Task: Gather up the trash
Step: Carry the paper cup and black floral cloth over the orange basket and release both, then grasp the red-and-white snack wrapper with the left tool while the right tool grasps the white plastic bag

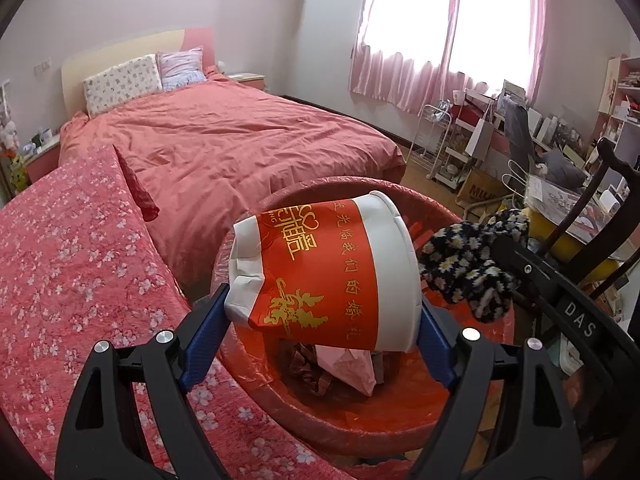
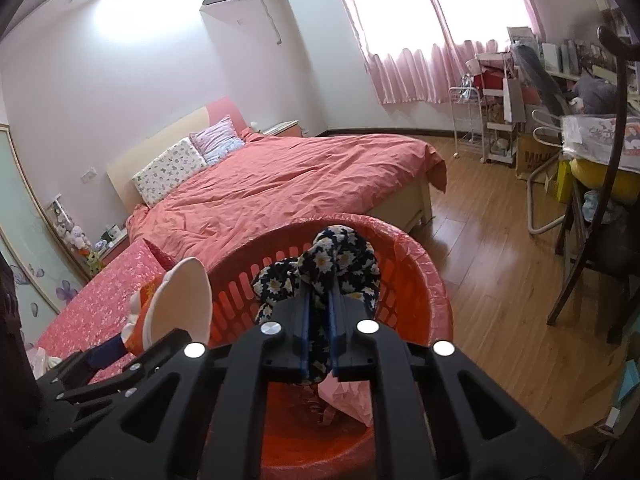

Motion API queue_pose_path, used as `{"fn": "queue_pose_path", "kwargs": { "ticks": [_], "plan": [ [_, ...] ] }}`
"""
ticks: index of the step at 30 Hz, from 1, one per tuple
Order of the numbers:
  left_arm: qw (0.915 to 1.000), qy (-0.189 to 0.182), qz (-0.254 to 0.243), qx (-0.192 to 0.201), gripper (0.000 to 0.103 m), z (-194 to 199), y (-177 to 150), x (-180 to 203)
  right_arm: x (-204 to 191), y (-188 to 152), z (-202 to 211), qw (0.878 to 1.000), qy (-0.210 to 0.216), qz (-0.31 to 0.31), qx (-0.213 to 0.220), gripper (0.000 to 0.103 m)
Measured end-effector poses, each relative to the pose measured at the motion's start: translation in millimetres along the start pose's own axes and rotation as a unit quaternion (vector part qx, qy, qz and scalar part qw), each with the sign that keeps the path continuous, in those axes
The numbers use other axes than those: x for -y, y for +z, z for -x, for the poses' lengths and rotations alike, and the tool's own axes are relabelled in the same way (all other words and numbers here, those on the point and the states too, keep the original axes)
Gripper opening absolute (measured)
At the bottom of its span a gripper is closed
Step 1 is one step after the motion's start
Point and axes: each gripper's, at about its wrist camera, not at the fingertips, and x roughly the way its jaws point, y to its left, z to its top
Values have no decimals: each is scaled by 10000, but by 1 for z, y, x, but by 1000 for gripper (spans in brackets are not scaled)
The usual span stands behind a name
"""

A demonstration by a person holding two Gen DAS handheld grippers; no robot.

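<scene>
A crushed red and white paper cup (image 1: 320, 276) lies sideways between the blue pads of my left gripper (image 1: 322, 308), which is shut on its base and rim. It hangs over a red basket (image 1: 360, 428) lined with a red bag. My right gripper (image 2: 320, 300) is shut on a dark fuzzy cloth with daisy print (image 2: 340, 256), held above the same basket (image 2: 416, 280). The cup (image 2: 188, 304) shows at the left of the right wrist view, the cloth (image 1: 468, 268) at the right of the left wrist view. Pink paper (image 2: 348, 396) and other scraps lie in the basket.
A bed with a red cover (image 1: 240, 140) stands behind the basket. A pink floral quilt (image 1: 80, 280) lies on the left. On the right are a dark wooden chair (image 2: 592, 260), wood floor (image 2: 500, 280) and cluttered shelves and carts (image 1: 460, 140) under the window.
</scene>
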Motion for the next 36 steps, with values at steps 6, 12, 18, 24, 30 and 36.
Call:
{"fn": "queue_pose_path", "kwargs": {
  "ticks": [6,12,18,24,30,36],
  "plan": [
    [9999,-14,103,-108,84,-5,0,-2,7,0,-6,9996,174,-189,-144,35],
    [9996,238,120,-77,85,2,-2,-8,5,-2,4,10000,-17,-26,-30,50],
    [9977,662,151,3,85,29,-13,-31,-9,-5,19,9997,-146,213,13,56],
    [9913,1259,354,125,85,79,-35,-73,-40,-12,35,9987,28,513,-19,58],
    [9794,1844,794,194,85,130,-61,-123,-92,-28,52,9947,325,969,-119,58],
    [9607,2488,1194,285,85,182,-88,-175,-145,-47,68,9882,643,1373,-221,58]
  ]
}}
